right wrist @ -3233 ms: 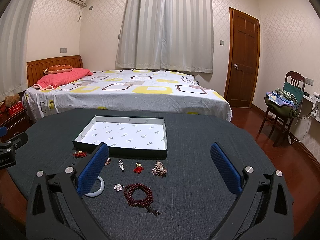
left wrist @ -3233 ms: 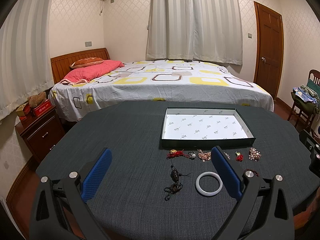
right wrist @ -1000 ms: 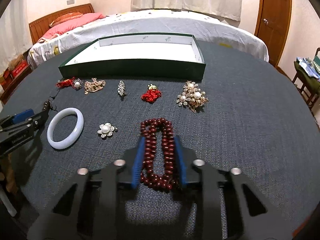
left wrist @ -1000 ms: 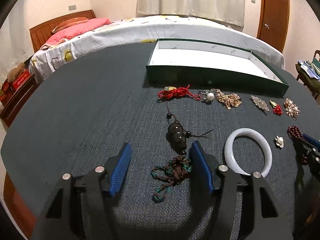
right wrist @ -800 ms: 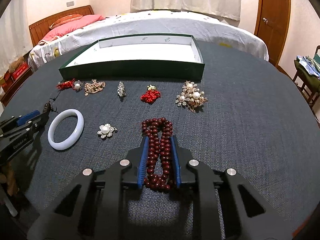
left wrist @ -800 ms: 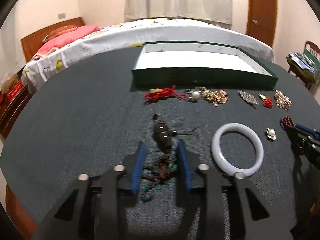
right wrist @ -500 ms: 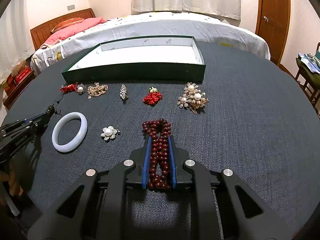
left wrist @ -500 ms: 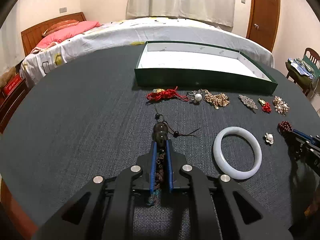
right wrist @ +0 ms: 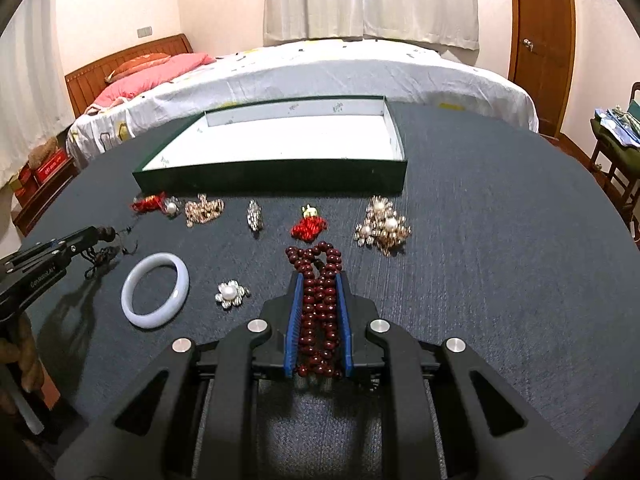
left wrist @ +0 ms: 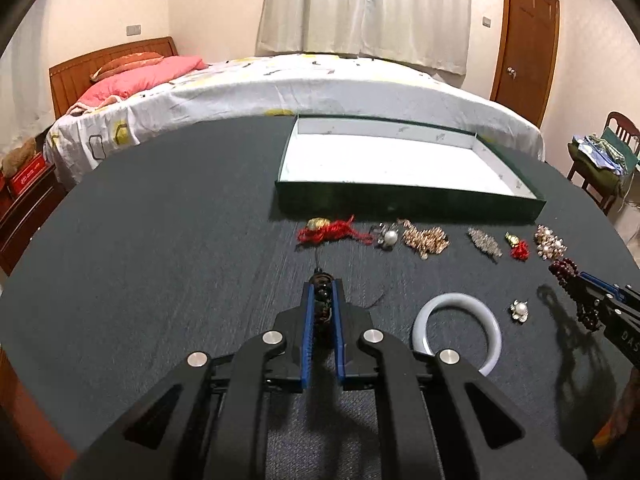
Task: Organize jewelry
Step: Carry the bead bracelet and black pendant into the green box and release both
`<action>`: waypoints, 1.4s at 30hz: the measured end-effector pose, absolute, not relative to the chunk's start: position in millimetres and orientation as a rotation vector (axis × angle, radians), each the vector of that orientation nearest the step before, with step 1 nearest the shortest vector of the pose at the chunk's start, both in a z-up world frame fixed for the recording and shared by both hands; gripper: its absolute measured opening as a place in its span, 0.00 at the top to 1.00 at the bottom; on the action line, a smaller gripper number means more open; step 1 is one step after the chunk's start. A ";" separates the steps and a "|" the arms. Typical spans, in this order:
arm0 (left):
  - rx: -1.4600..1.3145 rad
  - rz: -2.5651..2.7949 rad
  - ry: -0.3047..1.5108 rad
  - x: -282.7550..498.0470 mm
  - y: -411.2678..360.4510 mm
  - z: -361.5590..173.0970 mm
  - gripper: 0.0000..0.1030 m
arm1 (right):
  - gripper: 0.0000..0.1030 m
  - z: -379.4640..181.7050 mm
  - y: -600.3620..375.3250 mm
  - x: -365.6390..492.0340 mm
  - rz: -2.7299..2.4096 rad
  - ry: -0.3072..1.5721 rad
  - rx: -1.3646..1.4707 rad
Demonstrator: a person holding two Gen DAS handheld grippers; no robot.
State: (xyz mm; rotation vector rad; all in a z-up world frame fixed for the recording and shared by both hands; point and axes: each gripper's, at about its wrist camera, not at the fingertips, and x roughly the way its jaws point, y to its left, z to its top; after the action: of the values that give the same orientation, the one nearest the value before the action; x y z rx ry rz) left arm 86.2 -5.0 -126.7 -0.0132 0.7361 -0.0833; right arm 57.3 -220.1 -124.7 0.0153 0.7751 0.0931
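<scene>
My left gripper [left wrist: 322, 286] is shut on a dark beaded pendant [left wrist: 321, 296], whose beads show between the blue pads. In the right wrist view the left gripper [right wrist: 86, 240] holds the pendant [right wrist: 106, 234] with its brown tassel dangling beneath. My right gripper [right wrist: 319, 278] is shut on a dark red bead bracelet [right wrist: 314, 256], whose far loop sticks out past the fingertips. A green box [left wrist: 400, 200] with a white lining lies open and empty beyond the row of jewelry. A white bangle [left wrist: 456, 298] lies flat between the two grippers.
On the dark round table lie a red knot [left wrist: 328, 232], a pearl brooch [left wrist: 386, 236], a gold cluster [left wrist: 426, 238], a crystal brooch [right wrist: 254, 216], a red tassel charm [right wrist: 308, 226], a pearl cluster [right wrist: 382, 230] and a pearl flower [right wrist: 230, 294]. A bed [right wrist: 320, 68] stands behind.
Both grippers came down to the table and closed. The left one closed on the dark pendant, the right one on the red bead bracelet. Both views have tipped up slightly since.
</scene>
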 end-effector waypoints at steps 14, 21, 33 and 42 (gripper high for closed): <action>0.012 -0.151 0.644 119.0 -20.7 -80.9 0.91 | 0.84 -89.4 -225.4 94.1 0.106 0.688 0.048; 0.019 -0.198 0.579 166.2 -38.1 -62.0 0.91 | 0.84 -79.7 -228.3 145.5 0.101 0.661 0.061; 0.050 -0.279 0.676 240.5 -91.7 -99.2 0.91 | 0.84 -105.4 -237.1 223.5 0.061 0.725 0.047; 0.030 -0.283 0.821 259.3 -93.2 -127.2 0.91 | 0.84 -136.8 -243.7 239.6 0.039 0.831 0.048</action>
State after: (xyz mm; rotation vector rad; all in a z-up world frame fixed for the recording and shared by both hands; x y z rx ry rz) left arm 259.3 -93.2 -127.2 0.0302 0.8208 -0.2833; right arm 239.6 -243.7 -136.8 0.0482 0.8311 0.0387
